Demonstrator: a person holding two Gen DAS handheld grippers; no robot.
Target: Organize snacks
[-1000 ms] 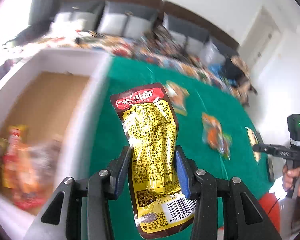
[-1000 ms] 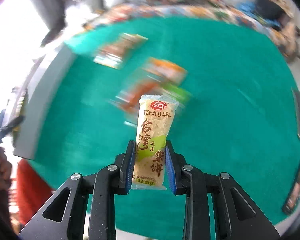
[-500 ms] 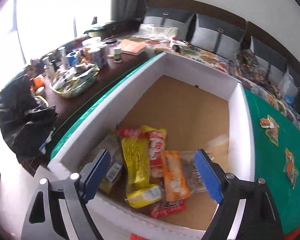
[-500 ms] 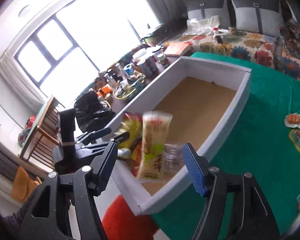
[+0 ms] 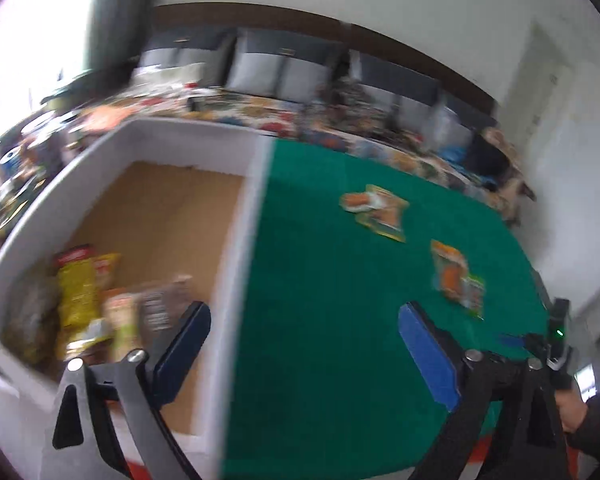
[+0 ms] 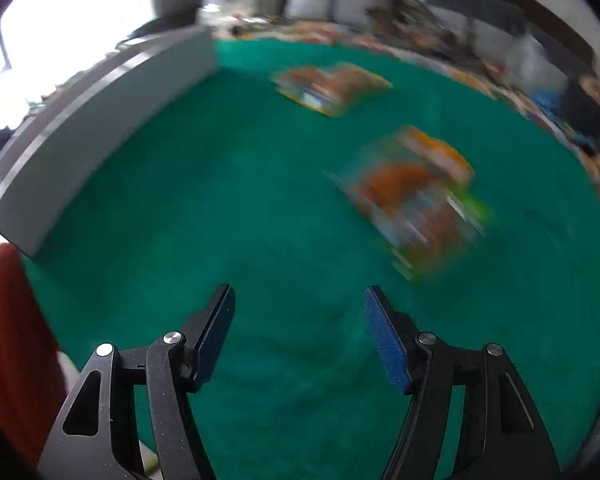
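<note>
Both packets held 1 second ago are now released into the white box [image 5: 236, 248]; the left gripper [image 5: 304, 344] and right gripper [image 6: 298, 332] are spread empty. 2 snack packets [image 6: 416, 196] are left on the green tabletop [image 6: 228, 208].

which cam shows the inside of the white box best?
Left wrist: the white box is seen from above, cardboard floor and blurry snack packets visible. Right wrist shows only its outer wall; interior hidden.

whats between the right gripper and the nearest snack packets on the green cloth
Only bare green cloth. In the right wrist view the open right gripper has nothing between it and the blurred orange packets; no other object sits on that stretch.
</note>
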